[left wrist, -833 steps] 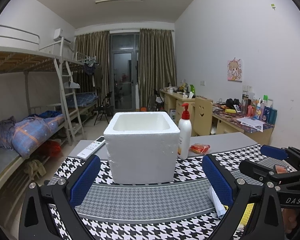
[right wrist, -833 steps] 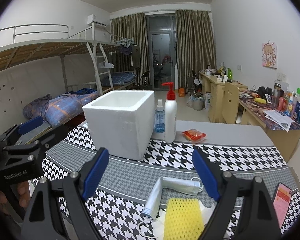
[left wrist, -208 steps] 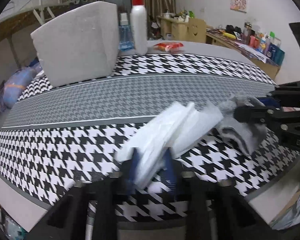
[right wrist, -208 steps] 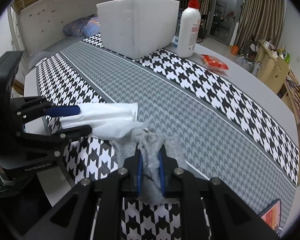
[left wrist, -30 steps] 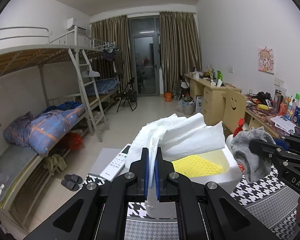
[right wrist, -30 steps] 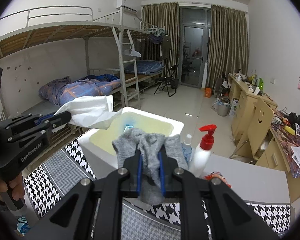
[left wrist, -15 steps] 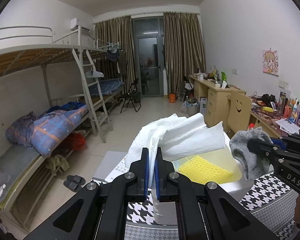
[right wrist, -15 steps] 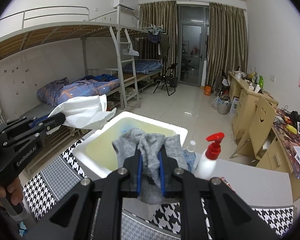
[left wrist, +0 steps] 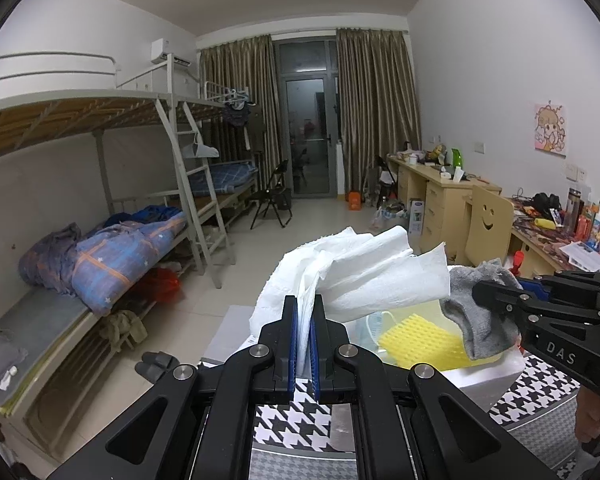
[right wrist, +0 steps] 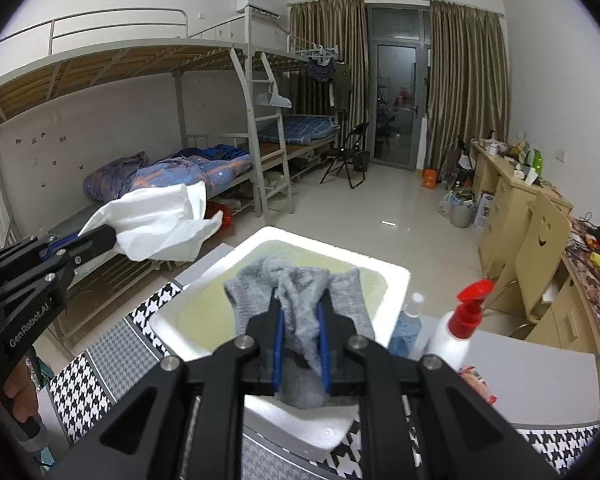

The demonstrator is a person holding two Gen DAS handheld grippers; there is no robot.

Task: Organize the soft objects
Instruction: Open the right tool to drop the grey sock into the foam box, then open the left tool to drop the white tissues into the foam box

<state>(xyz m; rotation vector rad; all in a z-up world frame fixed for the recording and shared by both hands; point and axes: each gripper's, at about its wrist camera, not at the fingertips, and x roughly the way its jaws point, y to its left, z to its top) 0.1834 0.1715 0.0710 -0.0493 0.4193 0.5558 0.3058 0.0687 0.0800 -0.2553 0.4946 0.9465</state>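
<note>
From the left wrist we see inside the white foam box (left wrist: 496, 376): a yellow sponge (left wrist: 420, 340) and a face mask (left wrist: 370, 320) lie there, which the right wrist view hides behind the grey sock (right wrist: 296, 300). Our left claw (left wrist: 304, 344) is clamped on the white tissue (left wrist: 364, 276), beside the box. Our right claw (right wrist: 300, 344) grips the sock above the box opening.
</note>
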